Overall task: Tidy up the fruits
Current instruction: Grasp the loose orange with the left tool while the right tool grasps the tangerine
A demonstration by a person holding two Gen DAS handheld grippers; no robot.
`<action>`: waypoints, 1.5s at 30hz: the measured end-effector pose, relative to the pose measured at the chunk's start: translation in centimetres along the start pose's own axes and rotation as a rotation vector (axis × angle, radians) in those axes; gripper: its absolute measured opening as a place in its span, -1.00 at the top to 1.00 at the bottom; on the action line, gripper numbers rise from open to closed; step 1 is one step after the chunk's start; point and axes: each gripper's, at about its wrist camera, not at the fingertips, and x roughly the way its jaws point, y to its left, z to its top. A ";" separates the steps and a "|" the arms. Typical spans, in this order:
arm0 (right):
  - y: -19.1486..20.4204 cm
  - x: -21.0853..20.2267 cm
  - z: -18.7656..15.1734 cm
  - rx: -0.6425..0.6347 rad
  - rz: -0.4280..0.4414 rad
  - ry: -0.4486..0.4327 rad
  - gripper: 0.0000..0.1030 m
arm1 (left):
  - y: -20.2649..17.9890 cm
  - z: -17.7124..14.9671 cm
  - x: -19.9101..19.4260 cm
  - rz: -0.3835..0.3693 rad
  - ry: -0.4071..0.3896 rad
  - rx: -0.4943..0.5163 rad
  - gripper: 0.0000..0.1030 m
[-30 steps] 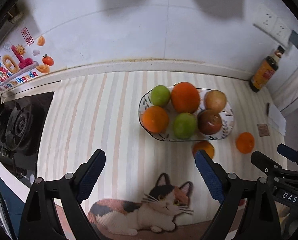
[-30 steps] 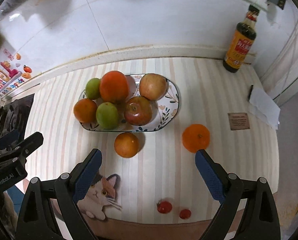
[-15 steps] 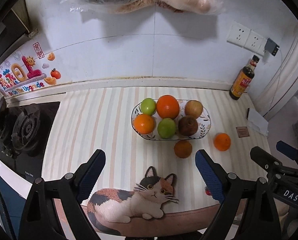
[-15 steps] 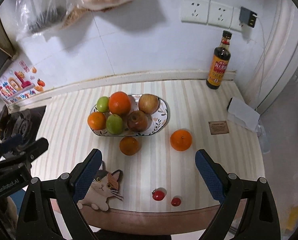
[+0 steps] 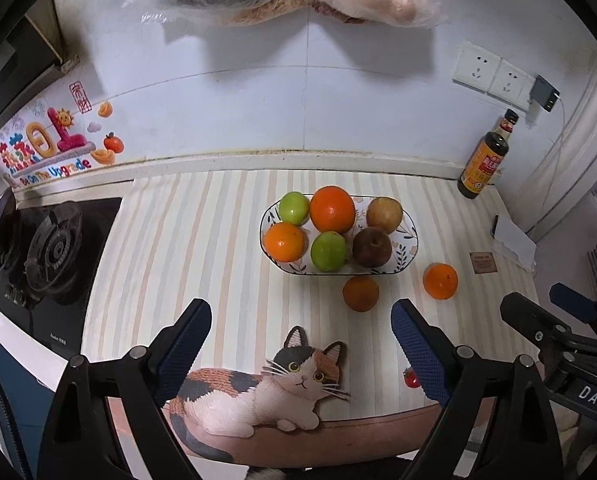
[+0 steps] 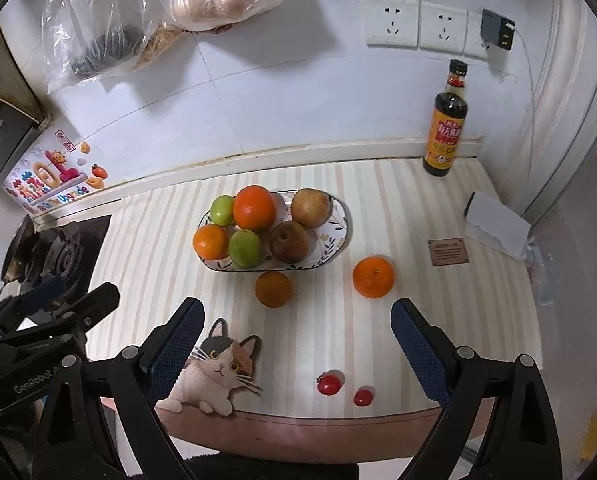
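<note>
Both grippers pulled back, left gripper (image 5: 300, 340) and right gripper (image 6: 297, 338) spread wide, oranges (image 6: 273, 289) well ahead.

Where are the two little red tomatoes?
In the right wrist view, the two small tomatoes lie side by side near the counter's front edge, right of the cat picture and in front of the loose orange.

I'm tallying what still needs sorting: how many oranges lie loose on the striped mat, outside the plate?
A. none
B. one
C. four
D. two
D: a darker orange lies just in front of the plate, and a brighter orange lies to its right, both on the striped mat and not on the plate.
</note>
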 end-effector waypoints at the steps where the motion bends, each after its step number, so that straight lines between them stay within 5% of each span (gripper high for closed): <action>1: -0.2 0.3 0.2 0.005 0.013 0.002 -0.88 | -0.1 0.1 0.4 0.007 0.006 -0.001 -0.81; 3: -0.6 1.1 0.6 0.013 0.031 0.011 -0.89 | -0.2 0.4 1.2 0.021 0.012 -0.006 -0.99; 12: -5.8 7.9 2.8 0.101 0.064 0.091 -0.89 | -0.7 1.6 9.3 -0.001 0.162 -0.062 -0.99; 23: -14.1 20.2 2.4 0.260 0.032 0.277 -0.88 | -5.6 1.6 21.2 -0.038 0.399 0.005 -0.99; 29: -15.3 24.4 2.0 0.323 0.077 0.345 -0.58 | -7.8 1.0 25.3 -0.073 0.475 0.039 -0.98; 31: -15.2 25.4 1.9 0.315 0.082 0.364 -0.45 | -8.1 0.9 25.8 -0.087 0.474 0.042 -0.83; 33: -14.9 26.3 1.9 0.302 0.086 0.386 -0.33 | -8.3 0.9 26.0 -0.100 0.467 0.035 -0.21; 34: -14.9 26.6 1.9 0.295 0.081 0.387 -0.32 | -8.3 0.9 26.0 -0.100 0.463 0.026 -0.06; 39: -14.0 26.6 1.8 0.237 0.071 0.365 -0.30 | -7.9 0.2 25.4 -0.113 0.437 0.007 -0.06; 45: -9.8 25.3 -0.1 0.126 0.163 0.414 -0.30 | -5.5 -2.4 22.8 -0.105 0.446 0.005 -0.06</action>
